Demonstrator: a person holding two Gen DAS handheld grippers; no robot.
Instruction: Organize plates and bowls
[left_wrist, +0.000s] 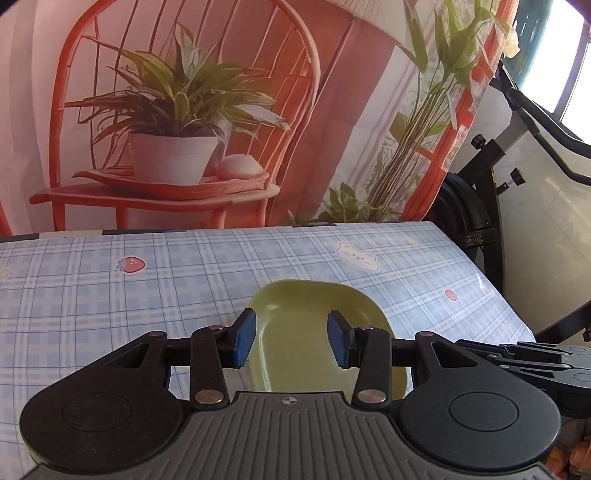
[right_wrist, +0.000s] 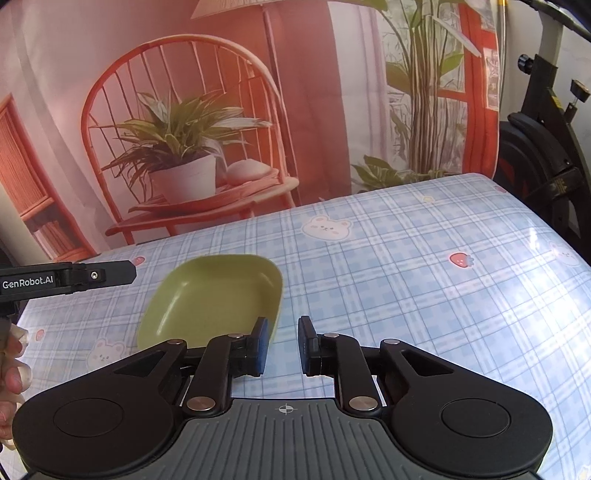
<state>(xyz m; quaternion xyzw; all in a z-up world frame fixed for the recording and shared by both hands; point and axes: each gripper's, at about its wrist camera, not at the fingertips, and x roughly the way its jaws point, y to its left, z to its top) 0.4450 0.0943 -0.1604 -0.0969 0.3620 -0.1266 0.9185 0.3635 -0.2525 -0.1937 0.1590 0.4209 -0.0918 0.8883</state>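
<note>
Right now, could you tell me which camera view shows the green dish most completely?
The right wrist view: the green dish lies nearly whole on the checked tablecloth, only its near edge hidden by the right tool. In the left wrist view, the left tool covers the dish's near half.

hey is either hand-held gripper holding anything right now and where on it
Nothing is held. The left hand-held gripper and right hand-held gripper are open; the green dish lies free.

left gripper (left_wrist: 291, 341) jaws stand apart above the green plate (left_wrist: 314, 306) on the checked tablecloth (left_wrist: 147, 295).
</note>
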